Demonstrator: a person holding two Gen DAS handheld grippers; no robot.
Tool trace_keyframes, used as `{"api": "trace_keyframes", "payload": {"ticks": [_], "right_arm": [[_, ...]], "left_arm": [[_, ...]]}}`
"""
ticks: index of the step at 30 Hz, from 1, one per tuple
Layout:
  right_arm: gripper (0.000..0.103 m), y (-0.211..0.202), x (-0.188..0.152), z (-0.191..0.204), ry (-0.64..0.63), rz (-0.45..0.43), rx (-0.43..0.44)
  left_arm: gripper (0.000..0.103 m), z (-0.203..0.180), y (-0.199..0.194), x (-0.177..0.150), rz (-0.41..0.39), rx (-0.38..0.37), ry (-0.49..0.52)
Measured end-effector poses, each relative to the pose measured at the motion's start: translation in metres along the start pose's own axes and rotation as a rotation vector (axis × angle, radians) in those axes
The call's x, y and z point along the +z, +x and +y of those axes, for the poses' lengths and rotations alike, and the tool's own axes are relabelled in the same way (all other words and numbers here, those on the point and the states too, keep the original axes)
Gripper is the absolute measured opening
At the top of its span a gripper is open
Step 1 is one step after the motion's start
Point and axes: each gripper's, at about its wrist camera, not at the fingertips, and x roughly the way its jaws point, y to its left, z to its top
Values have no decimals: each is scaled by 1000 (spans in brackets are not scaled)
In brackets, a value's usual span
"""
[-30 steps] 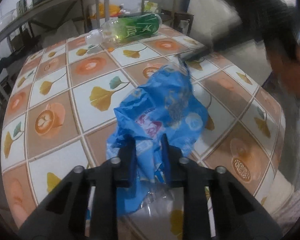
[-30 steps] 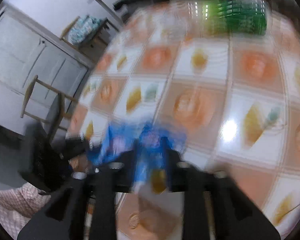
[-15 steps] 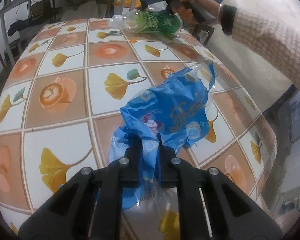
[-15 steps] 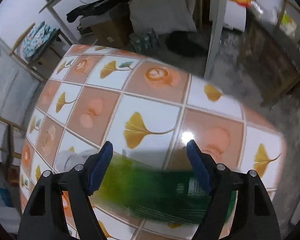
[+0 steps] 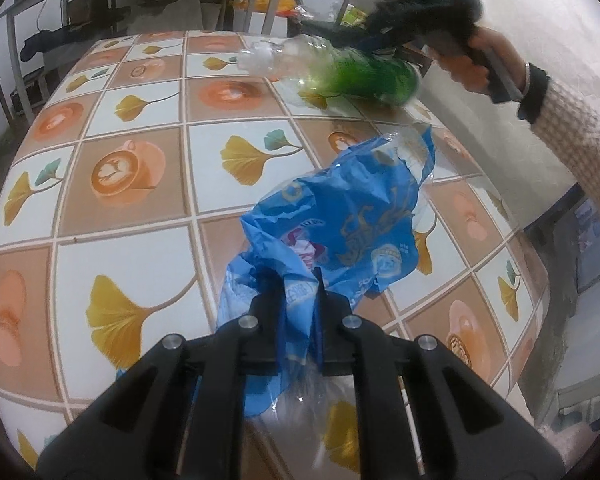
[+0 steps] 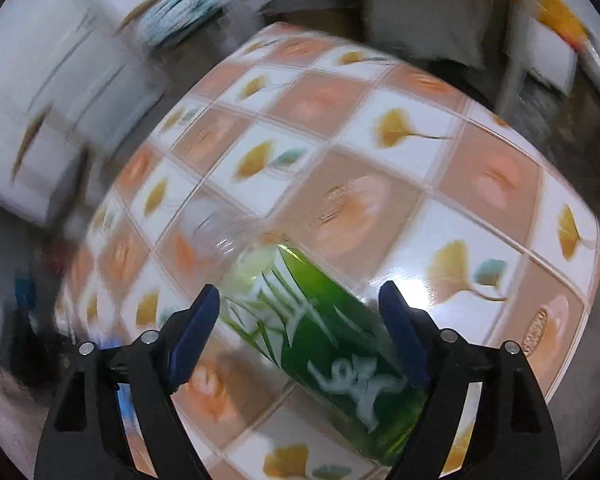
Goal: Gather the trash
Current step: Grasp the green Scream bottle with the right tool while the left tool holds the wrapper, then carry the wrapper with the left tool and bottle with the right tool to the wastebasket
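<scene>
Two views: left wrist first, then right wrist; places are given relative to the blue bag.

Left wrist, bag: the left gripper [image 5: 298, 300] is clenched on the gathered end of a crumpled blue plastic bag [image 5: 340, 224], which lies on the tiled table [image 5: 140, 264] with its far, open end toward the bottle.

Left wrist, bottle: a green-labelled plastic bottle [image 5: 340, 72] lies beyond the bag at the table's far edge, blurred, with the right gripper [image 5: 380, 28] over it and the person's right hand [image 5: 480, 60] behind.

Left wrist, writing: the bag carries gold and white print and a pink patch, but none of it is legible.

Right wrist, claw: the right gripper [image 6: 300, 320] stands released, its blue-padded fingers [image 6: 192, 328] straddling the bottle [image 6: 320, 340], which lies aslant between them. Whether the pads touch it I cannot tell.

Right wrist, bag: only a blurred blue scrap shows at the lower left, well apart from the bottle.

Right wrist, label: white characters on green, too smeared to read.

Risk, bottle: it looks round, light and slick; closing off-centre or aslant could squirt it out and off the nearby table edge.

Risk, bag: thin film held by one pinch could slip or sag shut, leaving no mouth for the bottle.
</scene>
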Motion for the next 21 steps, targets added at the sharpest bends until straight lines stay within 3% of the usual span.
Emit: {"api": "trace_keyframes", "payload": {"ticks": [3,7,10,15,21], "right_arm": [[83,10,-10,38,-151,75,-31],[83,20,-31,67,-229,143,-116],[67,17,-49,75,-183,163,-191],[64,-3,-95,75,40,118,-217],[64,-35,-175,63,468,-9,-144]], "left_arm": [[9,2,-3,-3,1,14,-13],[9,9,-8,-8,1,16,-58],[9,12,-11,-11,-2,15,-96],[9,14,-12,-13,-10,12,-131],[9,11,-12,-16,-14,17,-133]]}}
